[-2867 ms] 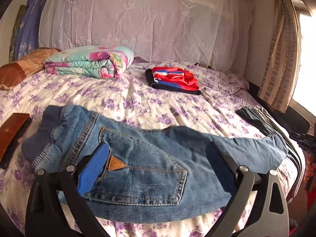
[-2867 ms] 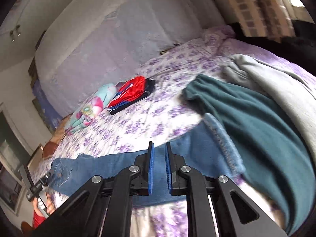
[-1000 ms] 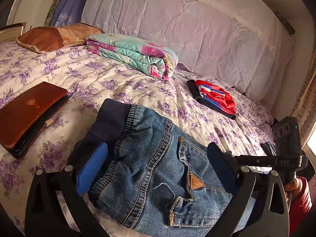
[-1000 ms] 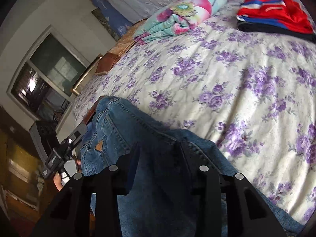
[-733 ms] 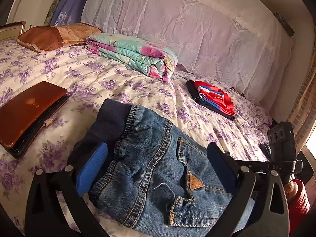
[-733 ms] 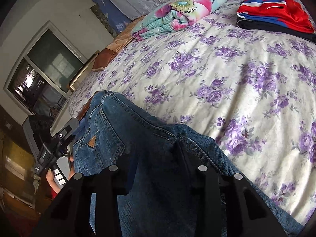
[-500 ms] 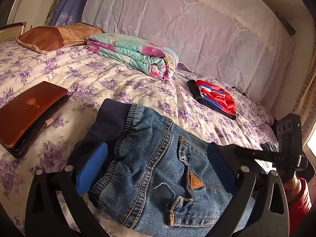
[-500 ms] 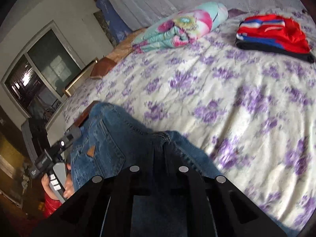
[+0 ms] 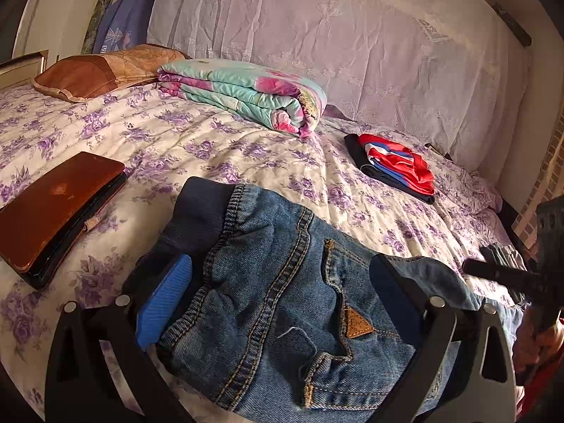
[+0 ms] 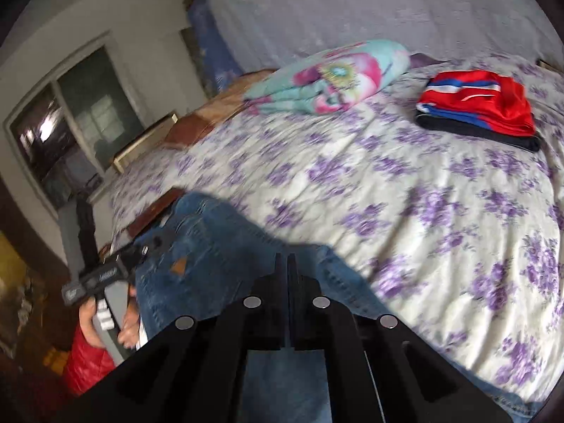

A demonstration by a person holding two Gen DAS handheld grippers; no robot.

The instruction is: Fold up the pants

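Blue jeans (image 9: 282, 282) lie on the purple-flowered bedspread (image 9: 211, 148), waistband toward the upper left, a tan triangle patch on the back pocket. My left gripper (image 9: 280, 264) stands open, its fingers wide apart on either side of the waistband without pressing it. In the right wrist view my right gripper (image 10: 284, 268) is shut on a fold of the jeans (image 10: 211, 246) partway along the legs. From the left wrist view the right gripper (image 9: 474, 268) comes in from the right edge, and the denim beside it is humped up. A hand (image 10: 102, 317) holds the left gripper (image 10: 116, 268).
A brown leather case (image 9: 53, 208) lies left of the jeans. Farther back sit a folded floral quilt (image 9: 246, 95), a brown pillow (image 9: 91, 70) and a red-and-blue folded stack (image 9: 394, 165). A dark window (image 10: 63, 130) is at the left.
My right gripper's jaws have closed on the denim that lay between them, and it has lifted and rolled a little. The left gripper has stayed still and open.
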